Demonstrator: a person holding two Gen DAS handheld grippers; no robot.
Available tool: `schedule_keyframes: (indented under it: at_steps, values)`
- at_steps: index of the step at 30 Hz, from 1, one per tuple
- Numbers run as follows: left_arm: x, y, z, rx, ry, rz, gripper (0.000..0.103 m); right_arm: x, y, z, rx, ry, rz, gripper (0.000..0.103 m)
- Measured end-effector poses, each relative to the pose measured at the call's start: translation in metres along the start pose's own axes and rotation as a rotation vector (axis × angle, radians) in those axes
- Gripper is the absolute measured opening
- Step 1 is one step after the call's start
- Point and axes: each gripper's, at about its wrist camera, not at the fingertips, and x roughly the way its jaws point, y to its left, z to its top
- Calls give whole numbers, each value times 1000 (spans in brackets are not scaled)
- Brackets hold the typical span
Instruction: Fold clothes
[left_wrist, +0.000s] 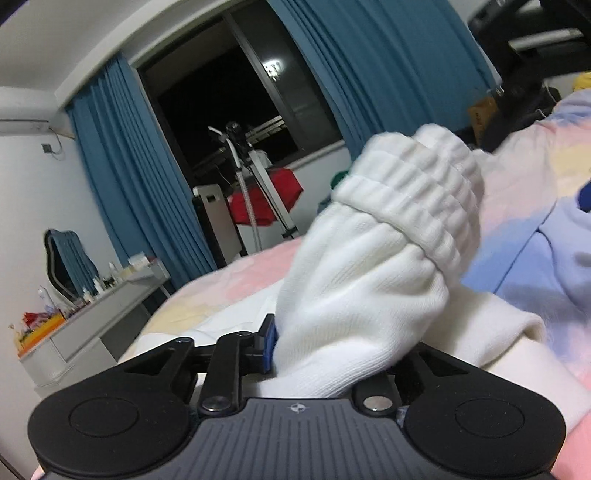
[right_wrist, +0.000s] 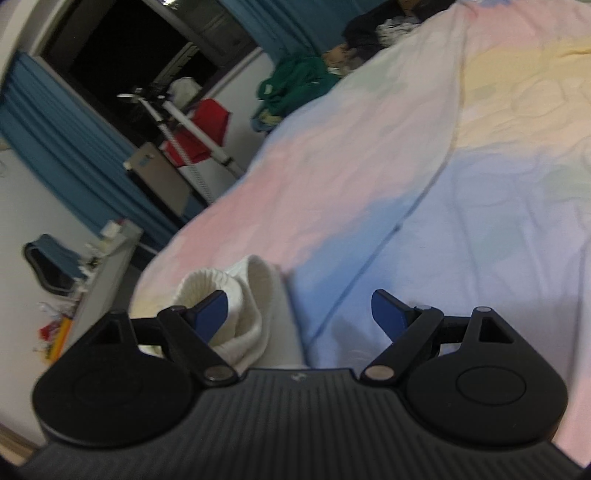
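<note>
A white ribbed sock (left_wrist: 384, 258) stands up from my left gripper (left_wrist: 332, 343), which is shut on its lower part; only the left blue pad (left_wrist: 269, 343) shows, the right one is hidden by the fabric. The cuff end curls at the top. More white fabric (left_wrist: 491, 332) lies behind it on the pastel bedspread (left_wrist: 535, 258). In the right wrist view my right gripper (right_wrist: 300, 314) is open above the bedspread (right_wrist: 480, 240), nothing between its blue pads (right_wrist: 388, 314). A white sock (right_wrist: 236, 310) lies just at its left finger.
The bed fills the right of both views. Beyond its edge stand a tripod with red cloth (left_wrist: 269, 195), blue curtains (left_wrist: 140, 177), a dark window, and a grey dresser (left_wrist: 99, 321) with small bottles. A green garment heap (right_wrist: 295, 85) lies at the far bed edge.
</note>
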Motion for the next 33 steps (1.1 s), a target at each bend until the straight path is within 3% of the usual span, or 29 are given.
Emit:
schedule_keyframes:
  at_steps: [4,5,8,12,17,21,28,33]
  values:
    - [-20,7,-5,73,23,-58,65,5,1,-4,56,56,125,86]
    - [-28,25,-15,80,32,-70,71,7,1,-6,76,76,156,86]
    - [-40,72,-37,118,40,-106,80,13,0,-8,120,134,230,87]
    - [-52,109,-60,161,74,-116,83,17,7,-14,117,189,273,88]
    - [-65,151,-85,32,115,-97,86,25,22,-26,81,256,312,88]
    - [-66,177,-93,-102,174,-62,86,36,35,-34,6,272,258,88]
    - [-61,188,-93,-132,178,-44,89,46,56,-44,-118,193,179,88]
    - [-58,195,-92,-150,180,-32,89,46,60,-52,-178,140,95,63]
